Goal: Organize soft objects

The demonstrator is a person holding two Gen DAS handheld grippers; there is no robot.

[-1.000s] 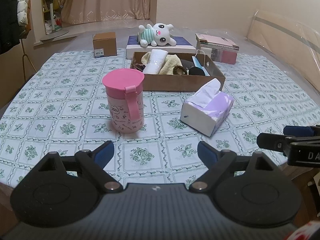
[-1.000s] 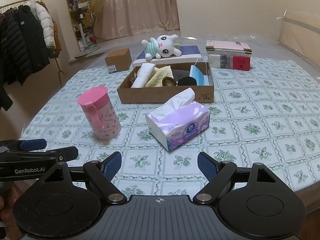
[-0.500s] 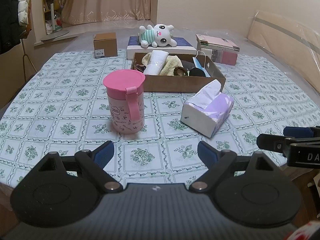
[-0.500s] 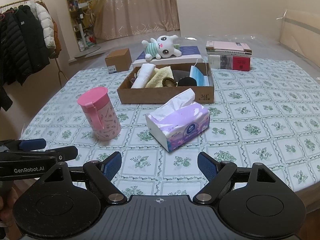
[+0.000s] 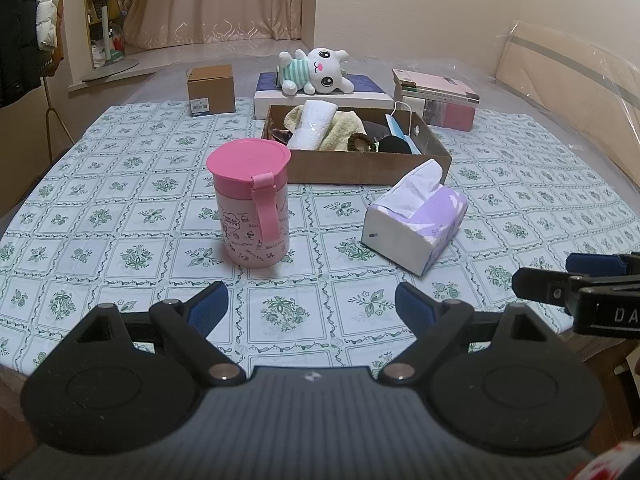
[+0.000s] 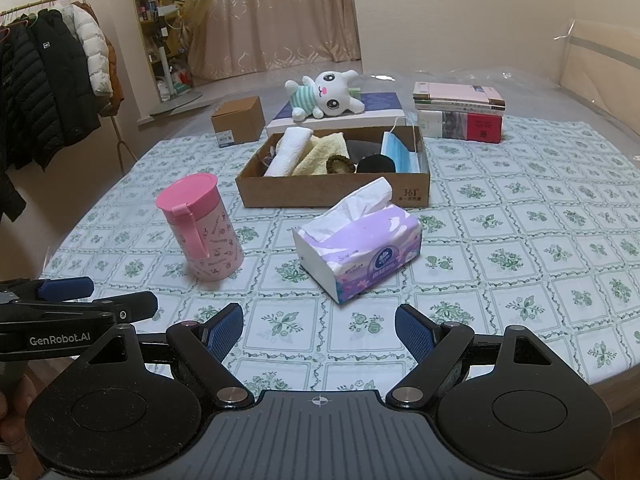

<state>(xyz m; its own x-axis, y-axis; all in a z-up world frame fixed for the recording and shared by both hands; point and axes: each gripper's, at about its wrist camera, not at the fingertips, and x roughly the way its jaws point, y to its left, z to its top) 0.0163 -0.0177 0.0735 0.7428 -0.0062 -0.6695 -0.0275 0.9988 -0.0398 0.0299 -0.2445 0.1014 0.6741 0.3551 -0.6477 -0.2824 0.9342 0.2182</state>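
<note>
From the left wrist, the left hand-held gripper point(image 5: 311, 307) is spread wide and holds nothing, above the near edge of the tabletop point(image 5: 120, 208). The tissue pack point(image 5: 416, 226) lies just before the cardboard box point(image 5: 352, 168).

From the right wrist, the right hand-held gripper point(image 6: 319, 330) is also spread, empty. The plush rabbit point(image 6: 326, 95) lies at the far edge.

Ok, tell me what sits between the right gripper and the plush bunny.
From the right gripper, the tissue pack comes first, then the open cardboard box of cloths. The plush bunny lies behind both on a flat box.
</note>
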